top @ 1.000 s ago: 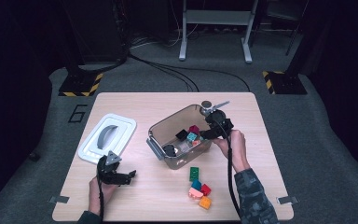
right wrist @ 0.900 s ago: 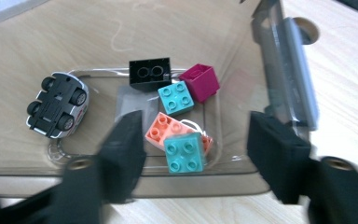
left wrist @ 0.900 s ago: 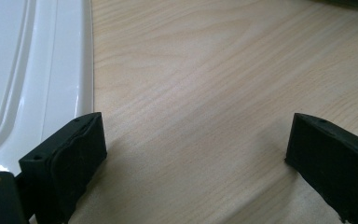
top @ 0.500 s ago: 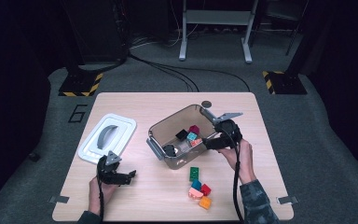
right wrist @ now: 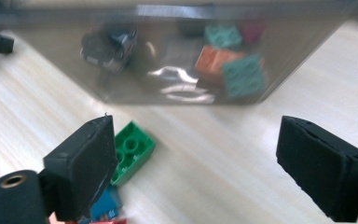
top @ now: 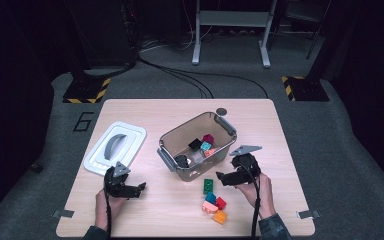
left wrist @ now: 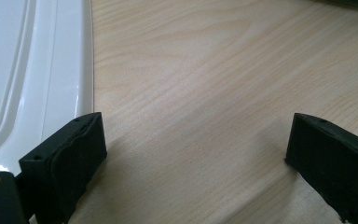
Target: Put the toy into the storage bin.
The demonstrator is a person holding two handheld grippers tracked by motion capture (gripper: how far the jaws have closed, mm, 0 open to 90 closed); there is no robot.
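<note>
my right gripper (top: 226, 177) hung just off the near side of the clear bin (top: 171, 159), its jaws spread wide with nothing between them, and the green brick (right wrist: 131, 156) lay on the table (top: 145, 112) beside my left-hand jaw in the right gripper view, with a blue brick (top: 210, 198), a red brick (top: 221, 202) and an orange brick (top: 220, 217) nearer me. my left gripper (top: 134, 190) sat low over the wood, jaws also spread and empty, next to the white lid (top: 130, 135). inside the bin were teal bricks (right wrist: 243, 74), an orange-brown piece and a dark toy (right wrist: 107, 45).
</note>
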